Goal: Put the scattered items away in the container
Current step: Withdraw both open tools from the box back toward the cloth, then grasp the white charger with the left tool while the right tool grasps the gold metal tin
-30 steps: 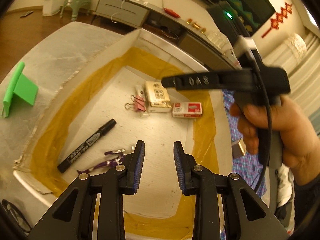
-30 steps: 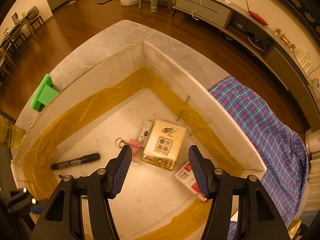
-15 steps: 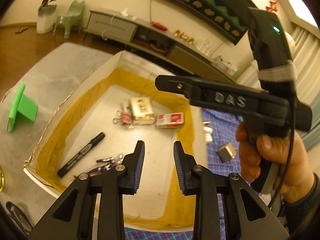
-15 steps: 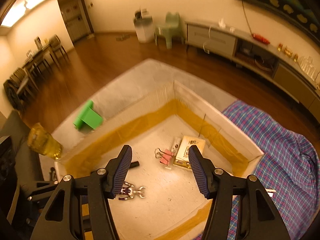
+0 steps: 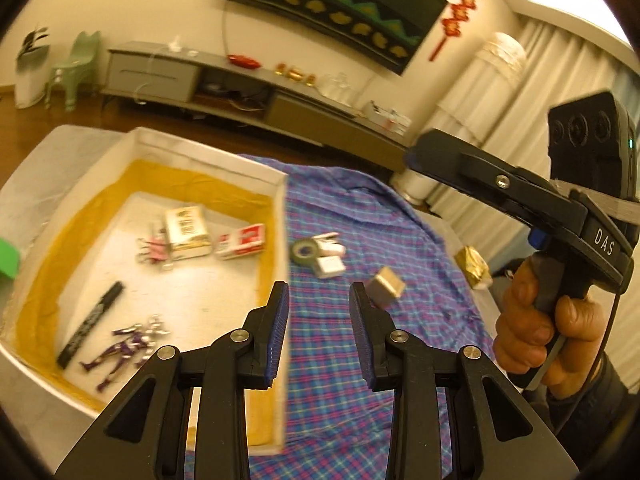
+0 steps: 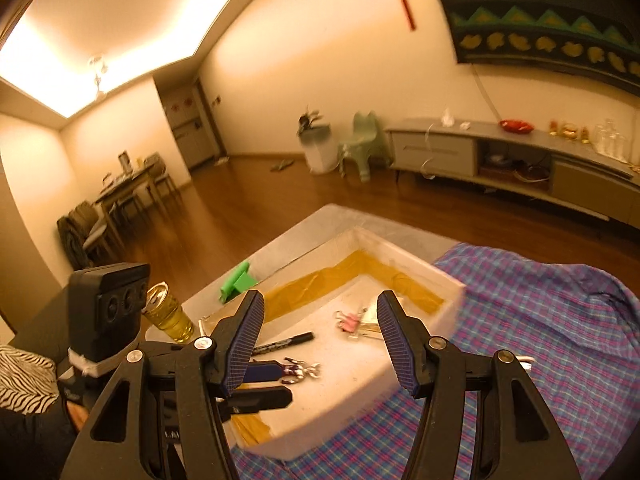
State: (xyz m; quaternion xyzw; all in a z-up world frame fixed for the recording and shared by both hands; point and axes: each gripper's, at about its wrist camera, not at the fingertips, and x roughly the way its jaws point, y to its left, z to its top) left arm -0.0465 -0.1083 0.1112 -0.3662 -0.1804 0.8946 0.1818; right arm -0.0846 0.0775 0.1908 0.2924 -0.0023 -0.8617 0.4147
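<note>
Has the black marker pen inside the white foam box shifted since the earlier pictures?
No. The black marker pen lies by the purple toy figure near the white foam box corner as before; only the cameras swung.

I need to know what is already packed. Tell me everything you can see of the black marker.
The marker is a black pen with white print along its barrel and its cap on. It lies flat and slanted on the white floor of the box, near the left wall, next to the purple figure. No fingers touch it.
</note>
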